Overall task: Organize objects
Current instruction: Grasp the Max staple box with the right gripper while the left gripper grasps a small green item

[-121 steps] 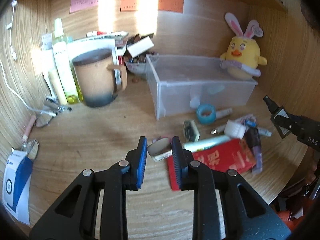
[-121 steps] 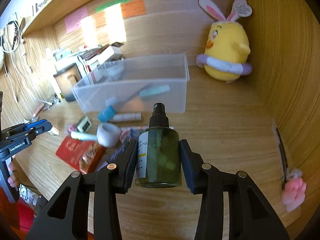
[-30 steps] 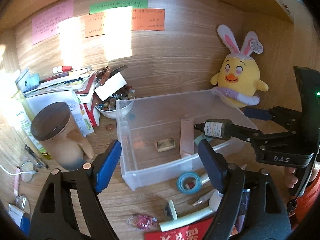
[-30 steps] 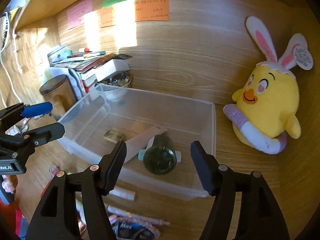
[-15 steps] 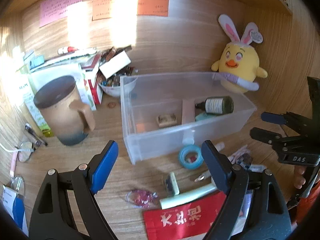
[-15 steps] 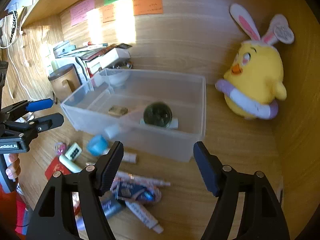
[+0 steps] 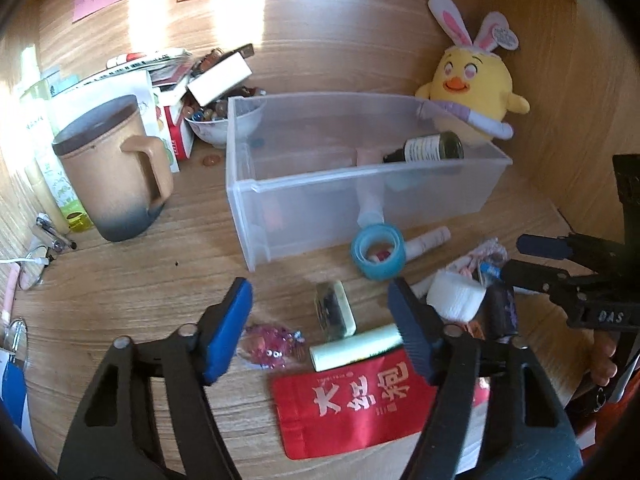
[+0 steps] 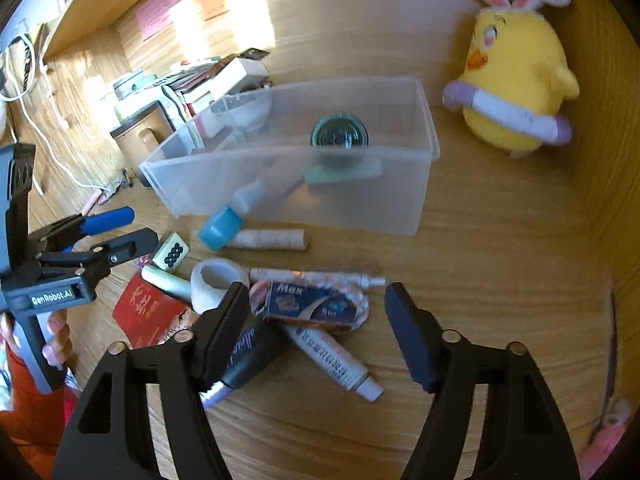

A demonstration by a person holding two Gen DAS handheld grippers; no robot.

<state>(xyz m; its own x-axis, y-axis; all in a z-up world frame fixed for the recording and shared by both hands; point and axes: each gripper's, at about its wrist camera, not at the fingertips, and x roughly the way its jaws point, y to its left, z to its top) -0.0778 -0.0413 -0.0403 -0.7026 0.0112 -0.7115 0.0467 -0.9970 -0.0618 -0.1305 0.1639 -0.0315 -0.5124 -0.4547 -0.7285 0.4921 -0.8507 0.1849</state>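
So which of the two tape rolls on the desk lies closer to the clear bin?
The blue tape roll, lying just before the bin's front wall; the white roll sits farther out among the clutter.

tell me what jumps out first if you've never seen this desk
The yellow plush chick with bunny ears sits against the wooden back wall, right of a clear plastic bin holding a dark green glass bottle on its side. In front of the bin lies a red foil pouch with white characters among scattered small items.

"Max" on blue box [image 8: 310, 303]
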